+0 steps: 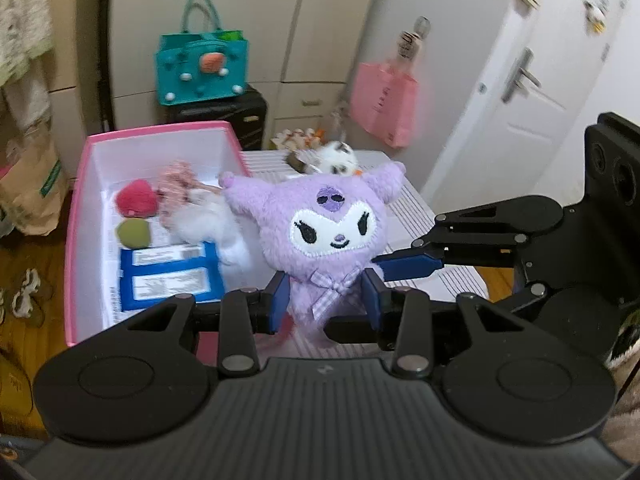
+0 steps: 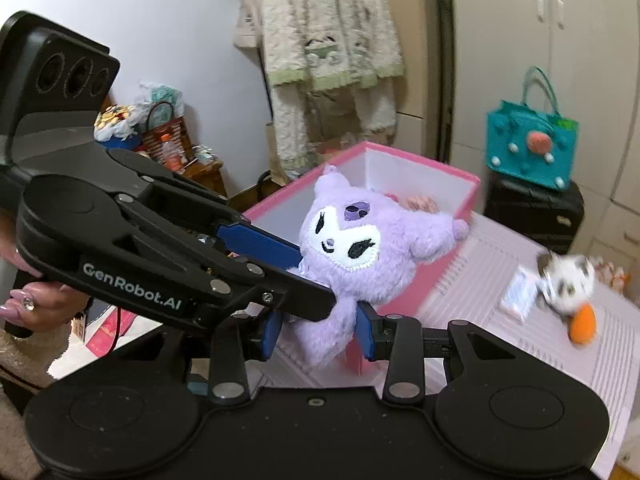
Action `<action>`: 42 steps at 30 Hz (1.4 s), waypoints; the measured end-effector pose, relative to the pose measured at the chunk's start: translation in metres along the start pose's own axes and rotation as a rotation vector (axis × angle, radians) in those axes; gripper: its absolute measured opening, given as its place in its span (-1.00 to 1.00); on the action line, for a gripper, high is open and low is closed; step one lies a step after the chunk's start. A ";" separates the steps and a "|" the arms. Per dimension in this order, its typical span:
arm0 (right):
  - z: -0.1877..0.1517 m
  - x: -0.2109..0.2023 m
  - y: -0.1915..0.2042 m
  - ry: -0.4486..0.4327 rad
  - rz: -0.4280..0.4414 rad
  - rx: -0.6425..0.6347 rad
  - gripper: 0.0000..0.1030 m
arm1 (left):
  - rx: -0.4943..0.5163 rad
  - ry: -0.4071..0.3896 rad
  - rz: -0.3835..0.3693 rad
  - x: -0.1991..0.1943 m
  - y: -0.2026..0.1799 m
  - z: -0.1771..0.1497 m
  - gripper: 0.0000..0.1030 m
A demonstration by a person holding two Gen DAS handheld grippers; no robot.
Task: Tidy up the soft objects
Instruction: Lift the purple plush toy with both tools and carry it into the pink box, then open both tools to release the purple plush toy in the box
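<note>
Currently held: purple plush doll [image 1: 332,240], upright, embroidered white face and gingham bow turned to the left wrist camera, lifted clear of the striped tabletop [image 1: 404,216].

Left gripper [image 1: 326,300]: blue pads pressed into both sides of the doll's lower body, clamped on it.

Right gripper [image 2: 318,330]: jaws drawn in against the doll's lower body from the other side, also clamped on it; in the left view one blue finger reaches in from the right to the doll's arm.

Left hand [image 2: 38,300]: grasps the left gripper's handle, seen at the left edge of the right view.

Pink box [image 1: 80,200]: open, white inside, just left of and behind the doll; contains a red pompom [image 1: 136,198], a green pompom [image 1: 134,232], a blue packet [image 1: 172,276] and blurred pale plush.

White spotted plush toy [image 2: 568,280]: lying on the tabletop, far right, well apart from the doll.
</note>
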State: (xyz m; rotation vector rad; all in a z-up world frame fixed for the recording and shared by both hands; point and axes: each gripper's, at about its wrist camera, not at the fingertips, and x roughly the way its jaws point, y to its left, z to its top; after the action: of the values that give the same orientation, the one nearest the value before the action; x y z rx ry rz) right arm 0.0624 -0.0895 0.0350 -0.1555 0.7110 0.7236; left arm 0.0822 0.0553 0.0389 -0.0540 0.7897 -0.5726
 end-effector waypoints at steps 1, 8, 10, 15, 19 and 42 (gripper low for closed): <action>0.006 0.005 -0.001 0.000 0.005 -0.004 -0.15 | -0.011 -0.006 0.006 0.000 0.007 0.003 -0.28; 0.048 0.051 -0.014 0.014 0.020 -0.034 -0.15 | -0.120 -0.031 0.038 0.020 0.065 0.032 -0.28; 0.061 0.069 -0.021 0.027 0.016 -0.034 -0.15 | -0.162 -0.022 0.051 0.033 0.083 0.041 -0.30; 0.084 0.120 -0.048 0.098 0.034 0.037 -0.15 | -0.259 0.031 0.055 0.073 0.126 0.060 -0.30; 0.090 0.157 -0.064 0.166 0.015 0.099 -0.15 | -0.335 0.092 0.049 0.107 0.151 0.064 -0.30; 0.083 0.201 -0.046 0.314 -0.198 -0.037 -0.15 | -0.373 0.242 0.047 0.163 0.180 0.052 -0.31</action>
State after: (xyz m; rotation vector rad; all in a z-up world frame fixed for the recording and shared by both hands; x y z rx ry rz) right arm 0.2434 0.0168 -0.0365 -0.3740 0.9665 0.5278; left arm 0.2935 0.1173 -0.0769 -0.3125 1.1241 -0.3855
